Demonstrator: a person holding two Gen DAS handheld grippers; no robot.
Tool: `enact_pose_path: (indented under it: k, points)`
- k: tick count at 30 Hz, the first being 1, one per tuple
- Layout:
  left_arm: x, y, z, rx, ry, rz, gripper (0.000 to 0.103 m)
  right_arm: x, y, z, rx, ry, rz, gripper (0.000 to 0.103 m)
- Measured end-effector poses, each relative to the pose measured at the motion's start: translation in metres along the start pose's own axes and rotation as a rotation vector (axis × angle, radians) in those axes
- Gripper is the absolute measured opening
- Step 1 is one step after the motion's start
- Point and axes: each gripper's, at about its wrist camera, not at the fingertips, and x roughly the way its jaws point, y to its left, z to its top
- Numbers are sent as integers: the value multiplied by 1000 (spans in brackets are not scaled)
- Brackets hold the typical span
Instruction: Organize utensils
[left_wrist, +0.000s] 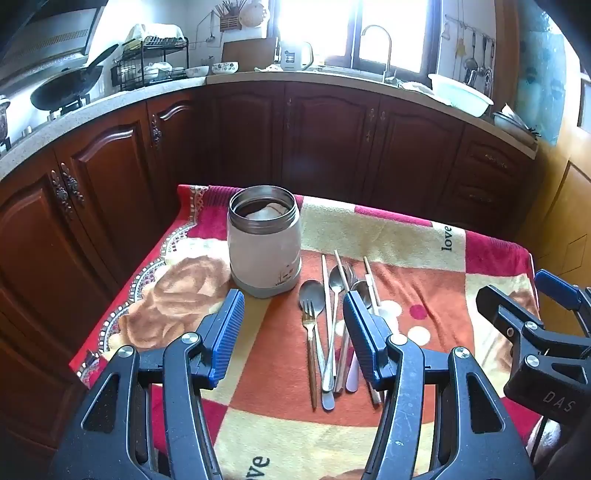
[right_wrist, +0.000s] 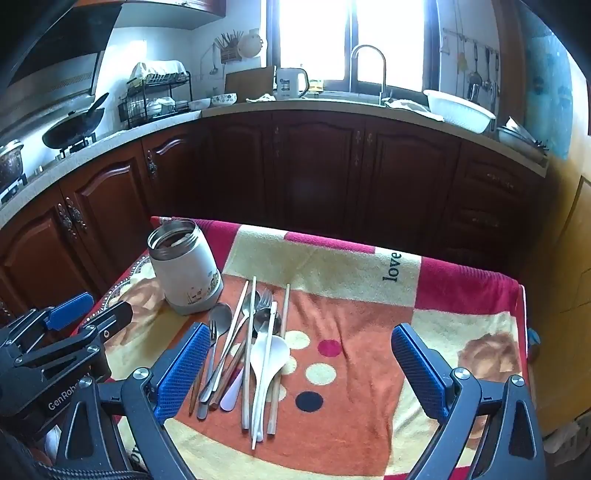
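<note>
Grippers: left gripper (left_wrist: 293, 326) and right gripper (right_wrist: 299, 363) both hover with fingers spread wide, holding nothing. Utensils (right_wrist: 245, 354), comprising spoons, forks and chopsticks, lie in 1 loose pile on the patterned blanket (right_wrist: 369, 369). White jar (left_wrist: 264, 242) stands upright, lidless, just beside the pile's far left.

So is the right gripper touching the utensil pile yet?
Apart. In the right wrist view the right gripper has its jaws wide open above the blanket; the utensil pile lies between them near the left jaw, with nothing gripped.
</note>
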Motion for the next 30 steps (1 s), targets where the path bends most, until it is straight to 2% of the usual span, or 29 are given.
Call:
enact_pose_path:
  k: [30]
  points:
    - [1, -2, -3, -10, 14, -13, 56, 4, -2, -2, 2, 2, 0, 98]
